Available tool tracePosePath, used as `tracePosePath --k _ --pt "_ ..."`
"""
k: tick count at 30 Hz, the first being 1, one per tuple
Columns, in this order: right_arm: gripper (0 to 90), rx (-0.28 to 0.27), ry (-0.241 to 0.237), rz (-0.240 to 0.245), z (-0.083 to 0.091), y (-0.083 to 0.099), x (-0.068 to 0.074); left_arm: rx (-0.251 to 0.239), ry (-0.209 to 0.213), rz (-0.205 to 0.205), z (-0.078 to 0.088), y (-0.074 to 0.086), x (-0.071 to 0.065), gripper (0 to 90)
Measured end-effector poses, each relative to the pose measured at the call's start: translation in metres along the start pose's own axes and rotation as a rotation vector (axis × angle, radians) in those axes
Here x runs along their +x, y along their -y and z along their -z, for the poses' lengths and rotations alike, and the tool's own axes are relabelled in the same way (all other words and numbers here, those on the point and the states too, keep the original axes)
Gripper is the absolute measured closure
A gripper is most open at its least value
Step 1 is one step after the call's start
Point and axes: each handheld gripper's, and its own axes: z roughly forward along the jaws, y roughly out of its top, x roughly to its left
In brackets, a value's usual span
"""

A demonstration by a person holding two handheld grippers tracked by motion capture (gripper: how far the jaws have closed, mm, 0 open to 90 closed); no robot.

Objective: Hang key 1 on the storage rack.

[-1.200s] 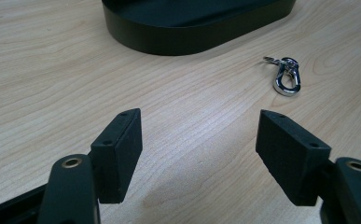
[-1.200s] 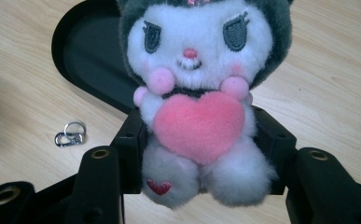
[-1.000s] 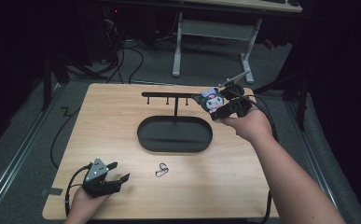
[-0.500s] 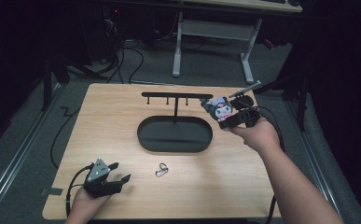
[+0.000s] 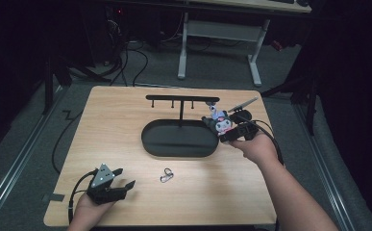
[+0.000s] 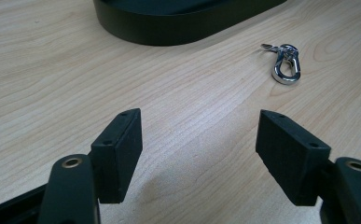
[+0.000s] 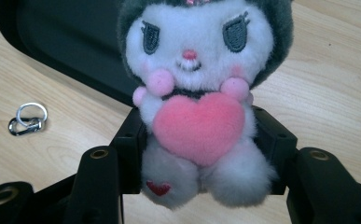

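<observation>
Lowered since a second ago, my right gripper (image 5: pixel 226 131) now grasps the small grey-and-white plush doll with a pink heart (image 7: pixel 194 100) at the black oval tray's (image 5: pixel 147 139) right end; setting it down seems next. My left gripper (image 5: pixel 117 180) rests open, empty.

The plush toy's (image 7: pixel 201 93) head top is cut off by the frame edge.

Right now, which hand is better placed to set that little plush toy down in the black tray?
The right. Its gripper already clamps the plush toy at the black oval tray's right end. The left gripper rests open, nearer the silver clasp.
</observation>
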Motion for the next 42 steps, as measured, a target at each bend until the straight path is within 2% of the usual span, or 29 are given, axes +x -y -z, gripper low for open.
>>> tracePosePath --k 16,19,22,28,34,42 --pt "45.1 0.008 0.004 -0.027 -0.026 -0.011 0.003 0.001 -0.001 -0.005 0.000 0.000 0.000 32.3" --pt "40.5 0.009 0.008 -0.029 -0.030 -0.011 0.003 0.002 -0.002 -0.005 0.000 0.000 0.000 32.3" --pt "34.6 0.010 0.008 -0.038 -0.031 -0.011 0.002 0.002 -0.002 -0.004 0.000 0.000 0.000 32.3" --pt "34.5 -0.009 -0.005 -0.041 -0.026 -0.009 0.001 0.003 -0.001 -0.005 0.000 0.000 -0.001 32.3" --pt "36.6 -0.022 -0.012 -0.044 -0.020 0.000 0.001 0.007 0.004 -0.005 -0.001 -0.002 -0.001 32.4" --pt "52.7 -0.054 -0.023 -0.002 -0.016 0.030 0.009 0.024 0.024 0.010 -0.003 -0.004 -0.004 36.5"
